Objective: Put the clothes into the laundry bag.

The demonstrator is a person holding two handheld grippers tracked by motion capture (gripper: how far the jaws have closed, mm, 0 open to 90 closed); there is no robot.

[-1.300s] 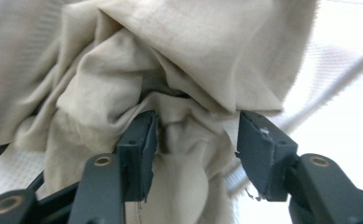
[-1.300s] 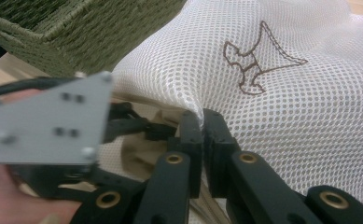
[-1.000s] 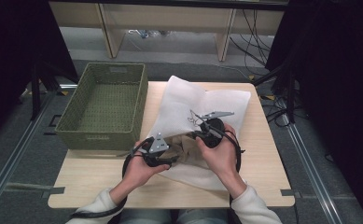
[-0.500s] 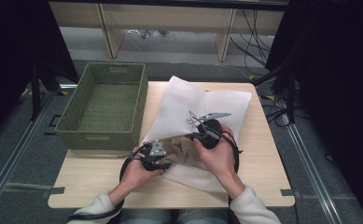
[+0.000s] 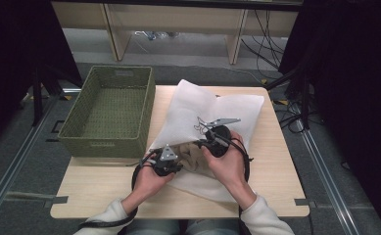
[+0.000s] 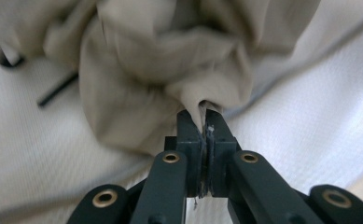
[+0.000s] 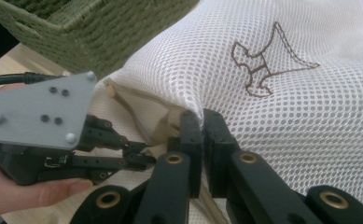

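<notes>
Beige cloth (image 6: 170, 70): I see it bunched at the mouth of the white mesh bag (image 5: 217, 105), near the bag's edge closest to me, between my two grippers.
White mesh bag: it lies on the worktop (image 5: 281, 181) just beside the green woven basket (image 5: 110, 110), on the basket's right; a small brown stitched figure (image 7: 268, 58) marks its top face.
Left gripper (image 6: 205, 122): I have just been closing its jaws, and they now stand pressed together on a pinched fold of the beige cloth. In the high view I see this gripper (image 5: 171, 164) at the bag's near left corner, below the basket's front wall.
Right gripper (image 7: 202, 122): its jaws are closed tight on the edge of the white mesh bag at its opening, with the bag's cream inner layer showing just beside them.
Basket: nothing lies in it that I can see.
</notes>
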